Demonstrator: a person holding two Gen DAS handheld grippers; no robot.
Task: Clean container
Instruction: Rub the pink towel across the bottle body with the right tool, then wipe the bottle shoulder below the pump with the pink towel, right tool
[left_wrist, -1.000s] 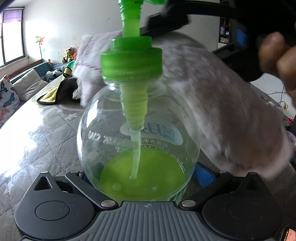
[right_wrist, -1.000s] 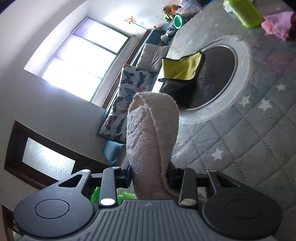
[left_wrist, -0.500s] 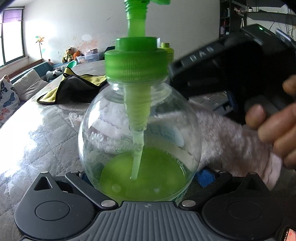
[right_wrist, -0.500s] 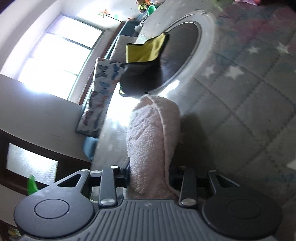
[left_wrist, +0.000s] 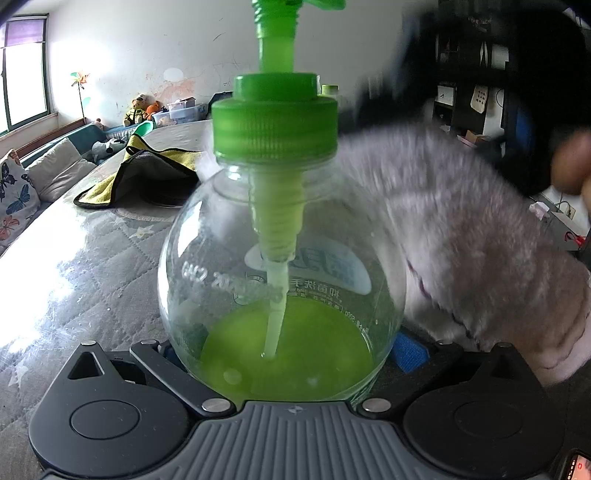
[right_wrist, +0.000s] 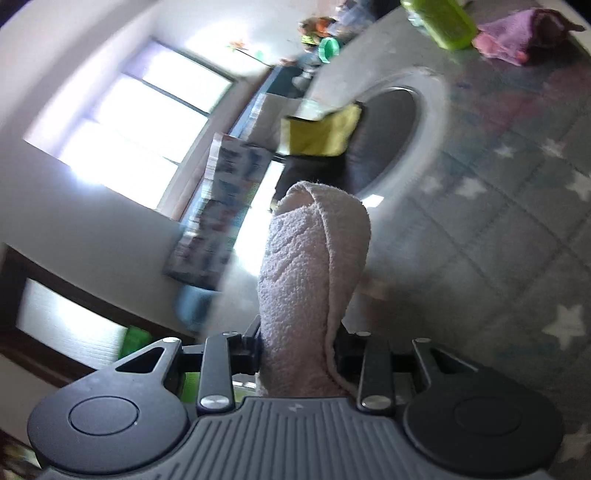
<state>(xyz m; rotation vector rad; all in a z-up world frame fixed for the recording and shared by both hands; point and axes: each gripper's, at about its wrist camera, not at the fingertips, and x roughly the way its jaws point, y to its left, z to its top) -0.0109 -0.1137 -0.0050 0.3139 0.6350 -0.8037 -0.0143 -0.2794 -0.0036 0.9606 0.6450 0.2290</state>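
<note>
The pump bottle (left_wrist: 280, 288), held between the left gripper's (left_wrist: 291, 354) spread fingers, is being wiped: the pale towel (right_wrist: 314, 280) pinched by the right gripper (right_wrist: 299, 350) has swept back up beside its cap.

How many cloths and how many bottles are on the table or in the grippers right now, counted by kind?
Cloths: 3, the pale towel clamped in the right gripper, the yellow and black cloth, the pink cloth.
Bottles: 2, the clear pump bottle between the left gripper's fingers, the green bottle.
Total: 5
</note>
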